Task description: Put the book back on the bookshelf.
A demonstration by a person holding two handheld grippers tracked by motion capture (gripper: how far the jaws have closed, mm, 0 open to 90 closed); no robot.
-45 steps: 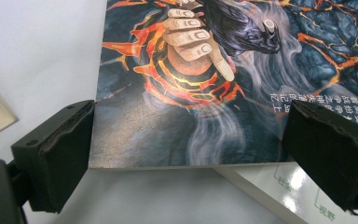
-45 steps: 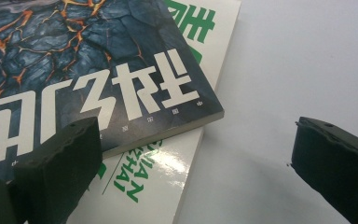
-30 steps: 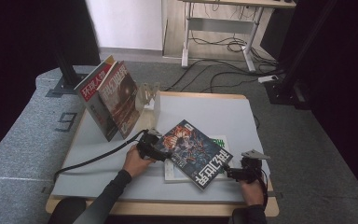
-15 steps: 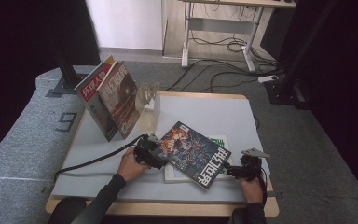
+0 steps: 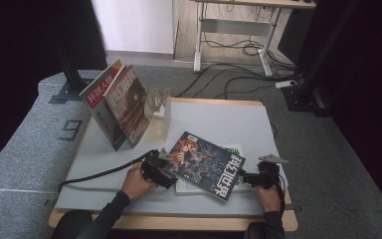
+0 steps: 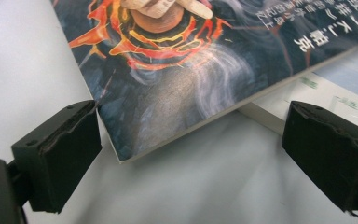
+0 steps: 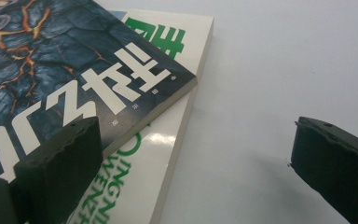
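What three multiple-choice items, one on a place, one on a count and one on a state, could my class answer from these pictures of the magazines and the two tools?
1. Where does the dark magazine lie?
A. Askew on the white magazine
B. In the clear stand
C. On the floor

2. How many magazines lean upright at the back left of the table?
A. None
B. Two
C. Five

3. How does the left tool stand?
A. Shut on the dark magazine
B. Shut on the cable
C. Open, jaws either side of the dark magazine's corner

Key: 1 A, its corner overhangs the white cover in the right gripper view. 2 B, the red-titled magazine and the brown magazine stand together. 3 C, a wide gap shows between the jaws in the left gripper view.
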